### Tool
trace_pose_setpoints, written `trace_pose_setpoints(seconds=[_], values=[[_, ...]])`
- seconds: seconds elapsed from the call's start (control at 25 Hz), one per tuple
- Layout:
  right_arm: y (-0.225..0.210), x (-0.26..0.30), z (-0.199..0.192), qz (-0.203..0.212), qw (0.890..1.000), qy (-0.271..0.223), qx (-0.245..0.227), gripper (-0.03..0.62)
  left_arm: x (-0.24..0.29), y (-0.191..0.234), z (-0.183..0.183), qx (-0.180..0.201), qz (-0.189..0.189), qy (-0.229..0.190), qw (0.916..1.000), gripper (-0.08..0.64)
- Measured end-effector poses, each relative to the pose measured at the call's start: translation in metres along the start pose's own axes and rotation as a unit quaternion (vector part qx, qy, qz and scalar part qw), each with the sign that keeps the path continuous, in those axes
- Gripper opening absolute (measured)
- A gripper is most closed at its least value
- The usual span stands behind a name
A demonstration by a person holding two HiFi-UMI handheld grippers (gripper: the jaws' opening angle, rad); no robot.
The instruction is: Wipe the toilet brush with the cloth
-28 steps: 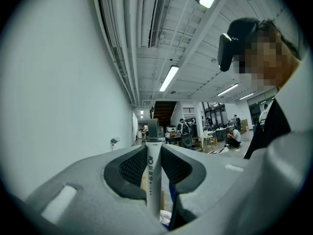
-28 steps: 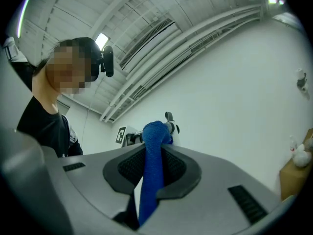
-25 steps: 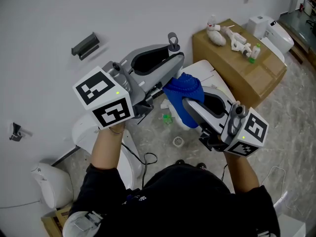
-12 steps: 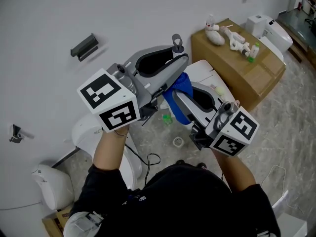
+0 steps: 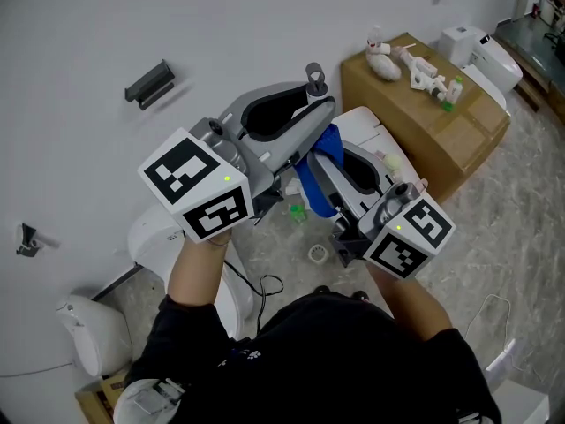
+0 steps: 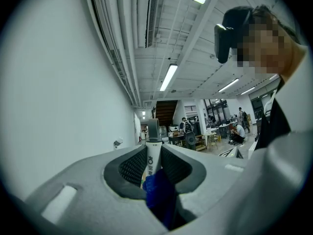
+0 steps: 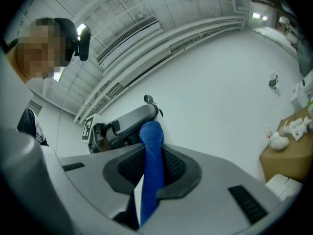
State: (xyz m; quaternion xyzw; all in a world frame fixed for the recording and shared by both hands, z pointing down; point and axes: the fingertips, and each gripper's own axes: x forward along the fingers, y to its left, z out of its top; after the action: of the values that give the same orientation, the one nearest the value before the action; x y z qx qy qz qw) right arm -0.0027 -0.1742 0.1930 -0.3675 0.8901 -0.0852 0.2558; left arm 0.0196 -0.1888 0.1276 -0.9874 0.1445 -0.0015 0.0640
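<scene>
far left: dark wall bracket (image 5: pixel 150 79), not involved.

left gripper (image 5: pixel 305 117): held roughly level, pointing away from the person. its own view shows the jaws clamped on the white handle of the toilet brush (image 6: pixel 152 161). the grey hang-loop end sticks out past the tips. the bristle end is not found in any view, presumably below and behind the grip.

centre: the blue cloth (image 5: pixel 316 184) sits right against the handle, just behind the left jaws. it shows as a blue fold low in the left gripper view. it looks to be touching the handle, though the contact itself is partly hidden.

right gripper (image 5: pixel 334 173): tilted upward, jaws shut on the cloth. a rolled length of it pokes out past the tips toward the left gripper.

far right: cardboard box (image 5: pixel 441 122) with small white items (image 5: pixel 424 71) on top, well apart from the work.

step in hand (judgement): a wiping pass along the handle, task partway through.

to do it well:
- hold the left clamp steady so the handle cannot swivel.
- press the free cloth end onto the shaft and draw it lengthwise rather than dabbing.
- roll the right wrist to reach round the shaft.
- the stretch under the left pads needs a regrip.

risks: the cloth could snag in the left jaws, or pull out of the right grip.
</scene>
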Motion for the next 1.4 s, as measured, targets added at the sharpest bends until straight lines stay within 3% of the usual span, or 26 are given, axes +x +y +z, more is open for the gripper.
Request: trace_pose_setpoints(seconds=[1.4], values=[[-0.014,-0.005,-0.022,-0.031,0.999,0.016,0.019,0.064,0.002,-0.001,0.001,0.006,-0.006,0.004,1.0000,0.095]])
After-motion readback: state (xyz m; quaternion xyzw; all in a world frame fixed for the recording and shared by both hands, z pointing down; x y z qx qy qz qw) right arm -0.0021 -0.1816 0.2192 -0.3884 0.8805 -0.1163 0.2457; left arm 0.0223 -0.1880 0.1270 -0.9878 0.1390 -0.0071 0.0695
